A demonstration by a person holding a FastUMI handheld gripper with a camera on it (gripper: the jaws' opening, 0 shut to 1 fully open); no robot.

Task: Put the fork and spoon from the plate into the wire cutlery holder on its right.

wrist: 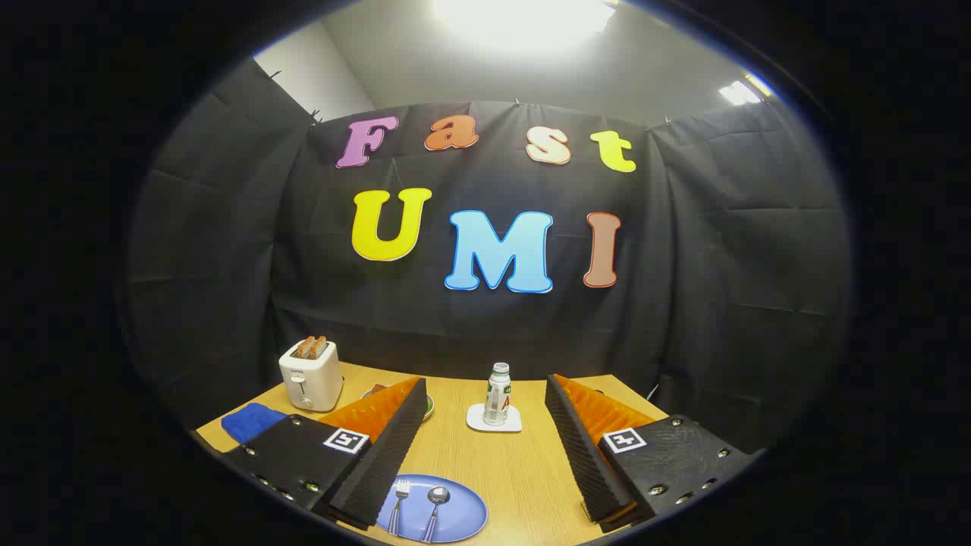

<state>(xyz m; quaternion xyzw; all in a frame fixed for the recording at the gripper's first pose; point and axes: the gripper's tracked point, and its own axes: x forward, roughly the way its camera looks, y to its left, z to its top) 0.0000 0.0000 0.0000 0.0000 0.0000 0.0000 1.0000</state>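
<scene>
A blue plate (463, 512) lies on the wooden table, low between my fingers and close to the left one. On it rest a fork (400, 503) and a spoon (434, 509), side by side, heads pointing away from me. My gripper (482, 447) is open, held above the table, with nothing between its black ribbed fingers (383, 455). The right finger (582, 447) stands well apart from the plate. Part of the plate's left edge is hidden by the left finger.
A small bottle (498, 394) stands on a white coaster (494, 419) beyond the fingers. A white toaster (310, 375) with toast sits at the back left, a blue cloth (250, 422) beside it. A greenish dish (427, 407) peeks out behind the left finger.
</scene>
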